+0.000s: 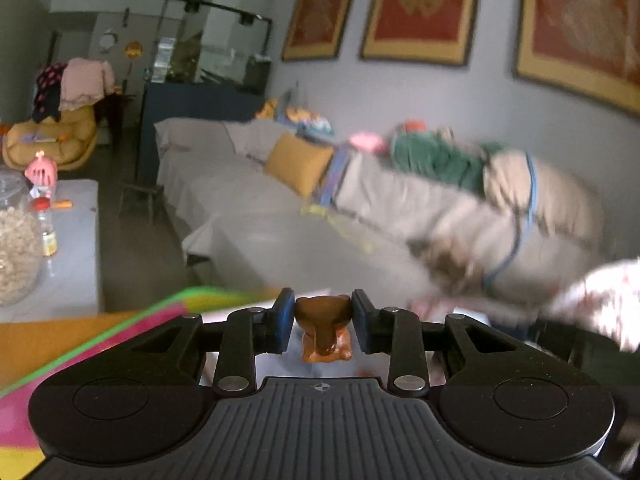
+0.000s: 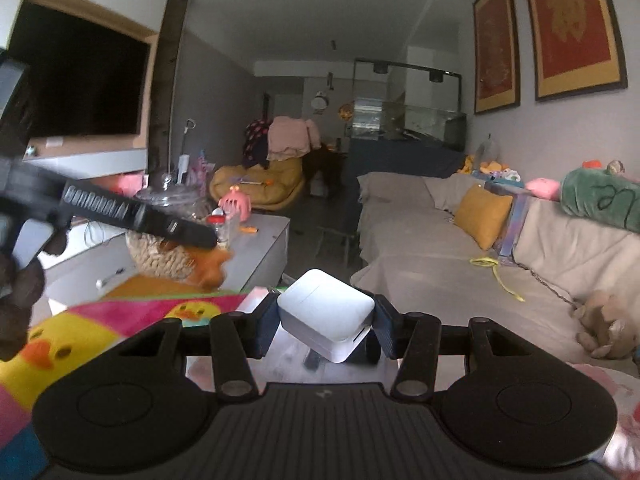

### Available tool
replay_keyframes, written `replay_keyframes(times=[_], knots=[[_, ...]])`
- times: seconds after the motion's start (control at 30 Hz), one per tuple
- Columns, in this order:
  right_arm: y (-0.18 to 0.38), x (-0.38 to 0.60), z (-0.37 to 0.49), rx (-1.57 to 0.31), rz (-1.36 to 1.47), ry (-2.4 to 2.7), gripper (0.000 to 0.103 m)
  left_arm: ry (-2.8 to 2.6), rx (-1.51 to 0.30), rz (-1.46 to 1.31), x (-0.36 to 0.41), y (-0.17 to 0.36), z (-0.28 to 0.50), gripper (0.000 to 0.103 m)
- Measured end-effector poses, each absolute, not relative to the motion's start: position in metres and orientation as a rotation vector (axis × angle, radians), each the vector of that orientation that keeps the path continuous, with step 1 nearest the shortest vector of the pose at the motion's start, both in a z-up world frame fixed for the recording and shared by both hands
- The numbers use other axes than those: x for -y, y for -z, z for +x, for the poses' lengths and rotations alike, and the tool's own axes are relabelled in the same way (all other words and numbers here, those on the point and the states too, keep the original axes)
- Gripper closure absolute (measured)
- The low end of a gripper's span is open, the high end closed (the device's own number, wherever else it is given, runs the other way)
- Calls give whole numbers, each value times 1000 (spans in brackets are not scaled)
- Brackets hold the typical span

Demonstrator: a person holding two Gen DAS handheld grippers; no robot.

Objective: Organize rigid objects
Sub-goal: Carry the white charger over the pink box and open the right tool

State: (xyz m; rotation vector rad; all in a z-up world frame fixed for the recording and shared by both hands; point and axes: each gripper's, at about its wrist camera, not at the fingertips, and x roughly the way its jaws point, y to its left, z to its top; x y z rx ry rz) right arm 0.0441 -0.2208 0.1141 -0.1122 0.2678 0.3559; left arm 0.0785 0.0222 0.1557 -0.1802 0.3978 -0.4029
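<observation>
My left gripper [image 1: 322, 322] is shut on a small brown bear figurine [image 1: 325, 330], held between the blue pads [image 1: 282, 324] above a colourful mat [image 1: 120, 332]. My right gripper [image 2: 326, 322] is shut on a white rounded box [image 2: 328, 314], lifted above the same duck-print mat [image 2: 132, 320]. The left gripper also shows in the right wrist view [image 2: 192, 236] as a black body at the left, with the orange-brown figurine [image 2: 208, 266] blurred at its tip.
A grey low table [image 2: 264, 244] carries a glass jar of snacks [image 1: 14, 256], a small bottle [image 1: 47, 228] and a pink toy [image 1: 40, 172]. A covered sofa [image 2: 440, 248] with a yellow cushion [image 2: 482, 214] lies to the right. A plush toy [image 2: 604, 332] lies on it.
</observation>
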Motion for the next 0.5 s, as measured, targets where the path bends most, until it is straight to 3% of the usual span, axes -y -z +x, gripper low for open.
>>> replay_keyframes(times=[0.07,0.13,0.17,0.3,0.5], knots=[[-116,219,66,-287,-78,-357,52,402,-394,-256,-25,-158,101,69],[-116,221,81,-311,-41,-356,39,401,-389,-305,-27,-158,116,69],[-115,223,85,-315,-27,-347,38,394,-373,-305,-28,-158,118,69],[-103,228,85,-328,-47,-327,38,355,-335,-275,-39,-152,115,69],[-74,223,77,-402,-89,-345,38,265,-451,-284,-75,-118,104,69]])
